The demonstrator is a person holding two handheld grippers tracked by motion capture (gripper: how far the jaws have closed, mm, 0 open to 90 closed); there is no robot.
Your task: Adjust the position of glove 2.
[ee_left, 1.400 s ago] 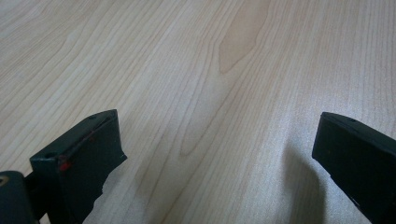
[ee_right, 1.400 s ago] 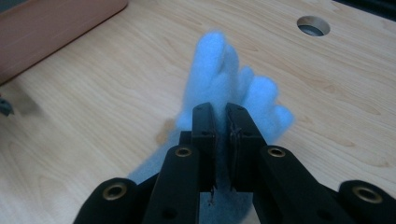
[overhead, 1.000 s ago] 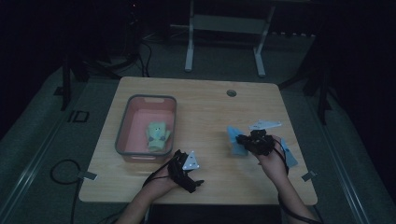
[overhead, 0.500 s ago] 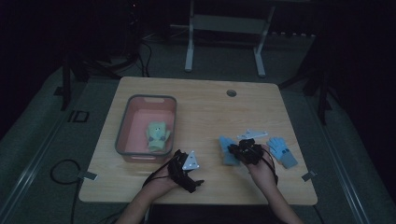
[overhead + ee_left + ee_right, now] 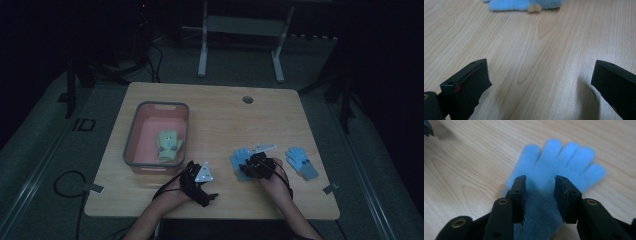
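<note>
- The right gripper (image 5: 248,167) sits low over a fuzzy light-blue knitted glove (image 5: 559,162) that lies flat on the pale wooden table (image 5: 220,115), fingers spread away from the gripper
- Its jaws have just been opening; in the right gripper view they stand partly apart with the glove's palm showing in the gap beneath them, and the pads do not press on the fabric
- A second light-blue glove with a grey cuff (image 5: 301,162) lies just to the right of that hand, apart from the first glove
- The left gripper (image 5: 212,196) rests near the table's front edge with its jaws spread wide over bare wood, nothing between them; in the left gripper view the blue glove shows at the top edge
- A pink plastic bin with a grey rim (image 5: 134,145) stands on the left part of the table, with a pale green glove (image 5: 169,145) lying inside
</note>
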